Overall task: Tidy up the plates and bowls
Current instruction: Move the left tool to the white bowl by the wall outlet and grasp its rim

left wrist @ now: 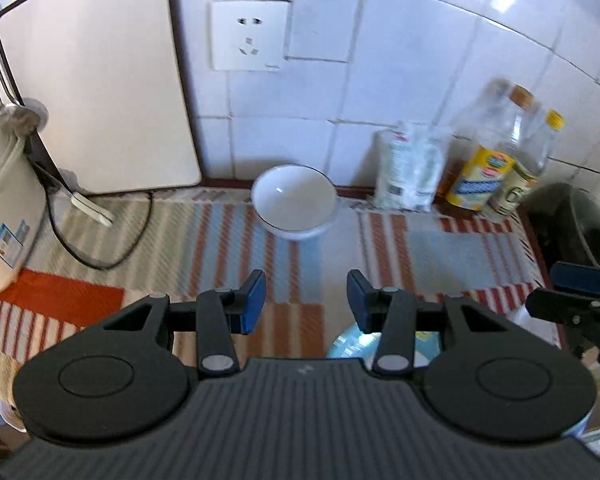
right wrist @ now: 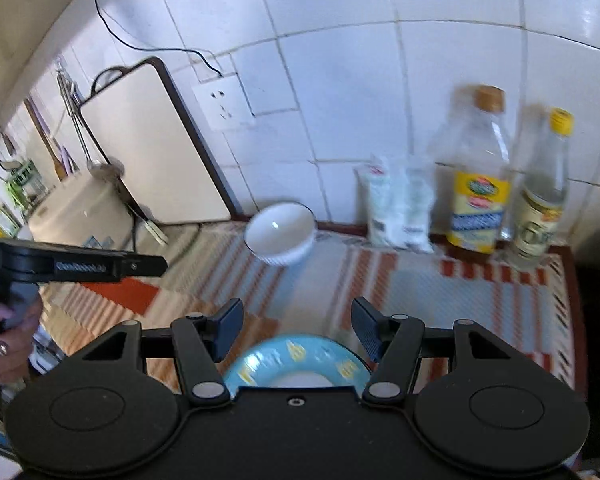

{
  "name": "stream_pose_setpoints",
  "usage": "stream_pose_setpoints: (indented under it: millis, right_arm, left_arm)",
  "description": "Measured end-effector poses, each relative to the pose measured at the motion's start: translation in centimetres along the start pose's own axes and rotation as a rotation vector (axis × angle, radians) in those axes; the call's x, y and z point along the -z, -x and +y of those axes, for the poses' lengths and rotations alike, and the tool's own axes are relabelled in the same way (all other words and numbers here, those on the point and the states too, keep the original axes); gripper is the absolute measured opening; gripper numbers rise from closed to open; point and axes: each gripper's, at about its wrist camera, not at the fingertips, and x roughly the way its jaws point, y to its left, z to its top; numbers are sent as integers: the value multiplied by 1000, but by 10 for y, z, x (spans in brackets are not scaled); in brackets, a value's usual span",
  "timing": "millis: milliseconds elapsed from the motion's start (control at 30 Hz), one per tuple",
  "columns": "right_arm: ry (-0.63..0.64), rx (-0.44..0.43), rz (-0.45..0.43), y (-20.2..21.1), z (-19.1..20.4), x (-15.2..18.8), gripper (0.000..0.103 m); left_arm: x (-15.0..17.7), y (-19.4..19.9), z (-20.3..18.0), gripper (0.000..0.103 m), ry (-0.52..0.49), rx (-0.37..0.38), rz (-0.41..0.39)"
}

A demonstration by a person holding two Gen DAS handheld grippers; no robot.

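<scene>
**Both grippers empty above mat; white bowl at wall, blue plate below**

Left gripper (left wrist: 306, 300): jaws spread, blue pads apart, nothing betw. them. Only striped mat (left wrist: 228, 240) shows through the gap. Held clear of the counter, pointing down toward the back wall.

Right gripper (right wrist: 298, 330): jaws spread, gap wider than the left's, nothing pinched. Blue-rimmed plate (right wrist: 300, 356) lies below and betw. the fingers in right wrist view, but pads do not touch it. Same plate shows partly in left wrist view (left wrist: 350, 346), under the left gripper's right finger, mostly hidden by the body.

White bowl (left wrist: 294, 200): upright on the mat, at the back edge near the tiled wall (left wrist: 400, 60), empty inside as far as visible. Well apart from both grippers. Seen also in right wrist view (right wrist: 280, 232), slightly blurred.

Surroundings:
- Cutting board (left wrist: 96, 80), white w/ dark edge, leans against wall left of bowl.
- Wall socket (left wrist: 250, 34) above bowl, left of centre.
- Cream appliance (left wrist: 8, 208) at far left; dark cord runs across mat beside it.
- Clear packet (left wrist: 410, 168) stands right of bowl at wall.
- Yellow-label bottle (right wrist: 478, 176) and slimmer yellow-cap bottle (right wrist: 544, 196) right of packet, side by side.
- A person's hand (right wrist: 4, 336) grips the left gripper's handle at left edge of right wrist view.

Both views blurred in parts; labels unreadable.
</scene>
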Motion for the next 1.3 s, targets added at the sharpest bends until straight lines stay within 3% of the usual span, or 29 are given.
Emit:
stream_pose_setpoints:
  millis: [433,833,867,933,1133,1300]
  right_arm:
    - [-39,-69,-10,-88,20,-32,65]
    - [-171,-36,14,-188,-5,-36,64]
    - [-182,-31,15,-196,-6,-35,63]
    - [-186,-36,34,-213,-9,-33,49]
    - [-235,-9,76,-250,-17,-30,49]
    - [-258,17,100,-279,-20,-35,49]
  left_arm:
    - [-49,-77,46,43,-9,-69,28]
    - [-55,-166,70,44,-36,16,89]
    - [-56,-177,72,45,-12,26,135]
    - [-56,-194,77,45,40,47,175]
    - [-56,-226,85,44,72,83,174]
    - [-59,-246,82,43,24,47,168]
